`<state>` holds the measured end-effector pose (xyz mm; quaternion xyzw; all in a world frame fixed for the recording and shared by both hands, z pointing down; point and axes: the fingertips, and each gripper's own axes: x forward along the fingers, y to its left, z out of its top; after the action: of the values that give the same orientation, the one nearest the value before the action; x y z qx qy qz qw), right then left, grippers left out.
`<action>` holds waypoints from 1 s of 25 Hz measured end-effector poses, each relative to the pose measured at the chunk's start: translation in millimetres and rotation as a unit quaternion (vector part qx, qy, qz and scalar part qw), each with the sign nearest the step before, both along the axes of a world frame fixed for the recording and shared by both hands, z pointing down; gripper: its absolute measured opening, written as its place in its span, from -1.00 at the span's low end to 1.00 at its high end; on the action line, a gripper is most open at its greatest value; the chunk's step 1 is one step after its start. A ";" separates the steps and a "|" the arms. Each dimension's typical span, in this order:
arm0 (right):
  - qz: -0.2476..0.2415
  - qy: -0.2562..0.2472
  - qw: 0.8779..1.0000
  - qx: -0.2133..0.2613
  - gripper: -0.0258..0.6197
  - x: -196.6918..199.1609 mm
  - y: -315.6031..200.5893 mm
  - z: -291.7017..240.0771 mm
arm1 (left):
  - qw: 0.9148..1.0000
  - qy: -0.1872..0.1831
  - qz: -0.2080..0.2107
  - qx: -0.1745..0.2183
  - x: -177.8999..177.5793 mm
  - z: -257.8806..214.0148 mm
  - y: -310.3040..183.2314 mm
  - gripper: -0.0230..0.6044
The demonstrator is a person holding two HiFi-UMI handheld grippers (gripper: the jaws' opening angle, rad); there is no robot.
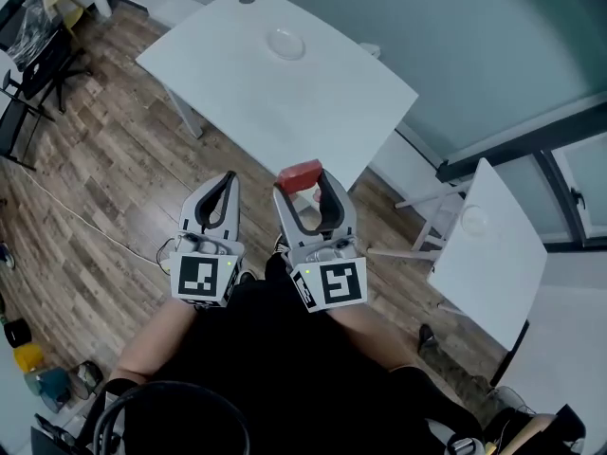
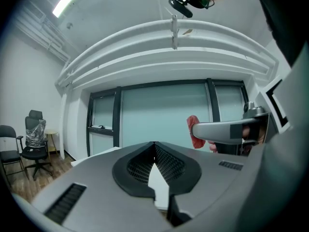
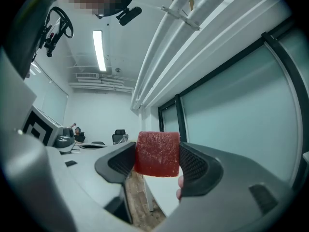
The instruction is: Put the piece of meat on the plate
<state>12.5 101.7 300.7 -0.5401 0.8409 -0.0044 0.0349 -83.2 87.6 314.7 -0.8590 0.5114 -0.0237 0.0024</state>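
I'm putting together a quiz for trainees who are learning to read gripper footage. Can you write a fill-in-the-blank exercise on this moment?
1. The gripper clamping the piece of meat is the person's ____ one.
2. The left gripper has its jaws ____, with nothing between them.
3. The colour of the piece of meat is ____.
4. The plate on the white table is ____, since the meat is not on it.

Missing words: right; shut; red; empty.

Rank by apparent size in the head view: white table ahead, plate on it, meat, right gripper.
1. white table
2. right gripper
3. plate and meat: they look about alike. The meat is nearer the camera, so I'm not ranking them.
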 end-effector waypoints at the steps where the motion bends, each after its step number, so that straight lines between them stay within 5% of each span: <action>1: -0.003 0.000 1.000 0.001 -0.04 4.5 -7.9 -1.3 | 1.000 -0.004 0.000 0.006 5.2 -2.7 -7.3 -0.92; 10: -0.030 0.000 0.999 0.013 -0.04 33.4 -71.6 -6.1 | 1.000 -0.011 -0.007 0.020 44.2 -11.0 -71.0 -0.92; 25: -0.045 -0.023 0.998 0.029 -0.06 52.7 -104.3 -13.0 | 0.999 -0.029 -0.034 0.027 57.7 -16.8 -95.3 -0.92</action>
<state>65.2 -2.6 287.7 -0.5005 0.8629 0.0059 0.0697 -25.5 -7.7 298.0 -0.8398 0.5403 -0.0345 0.0393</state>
